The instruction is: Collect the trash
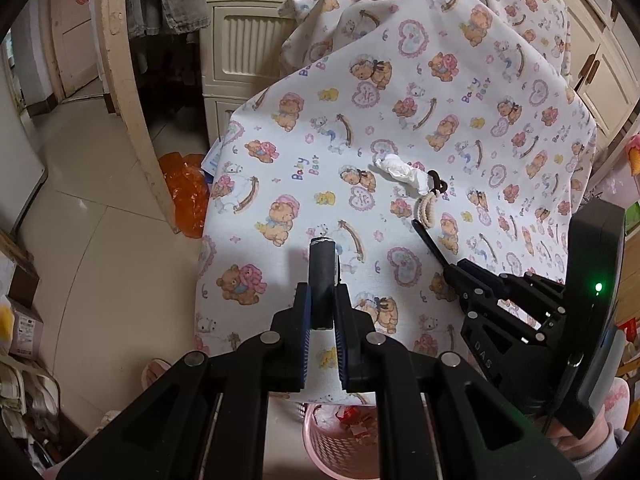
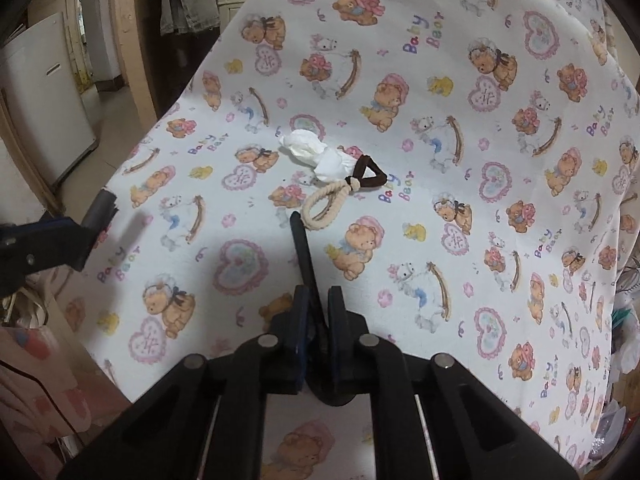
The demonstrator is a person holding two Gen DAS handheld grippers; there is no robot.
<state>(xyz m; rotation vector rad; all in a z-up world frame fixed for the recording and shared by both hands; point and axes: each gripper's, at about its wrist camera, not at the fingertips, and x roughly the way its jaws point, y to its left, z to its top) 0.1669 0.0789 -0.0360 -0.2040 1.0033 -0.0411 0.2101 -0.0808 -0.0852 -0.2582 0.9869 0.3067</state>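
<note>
My left gripper (image 1: pixel 322 292) is shut on a short dark grey cylinder (image 1: pixel 322 268) that sticks up out of its jaws; from the right wrist view the same gripper (image 2: pixel 80 236) and cylinder (image 2: pixel 102 206) show at the left. My right gripper (image 2: pixel 318 300) is shut on a thin black stick (image 2: pixel 302 248) that points at the hair ties. A crumpled white tissue (image 2: pixel 312 152) lies on the bear-print sheet (image 2: pixel 480 160), touching a brown hair tie (image 2: pixel 370 174) and a beige one (image 2: pixel 320 204). Below the sheet's near edge stands a pink basket (image 1: pixel 340 444) holding scraps.
An orange plastic bag (image 1: pixel 186 192) lies on the tiled floor by a wooden door frame (image 1: pixel 128 100). Cream drawers (image 1: pixel 248 40) stand behind the sheet, a white fridge (image 2: pixel 44 112) farther left. Boxes and bags crowd the lower left floor (image 1: pixel 24 360). A pink sleeve (image 1: pixel 592 448) shows bottom right.
</note>
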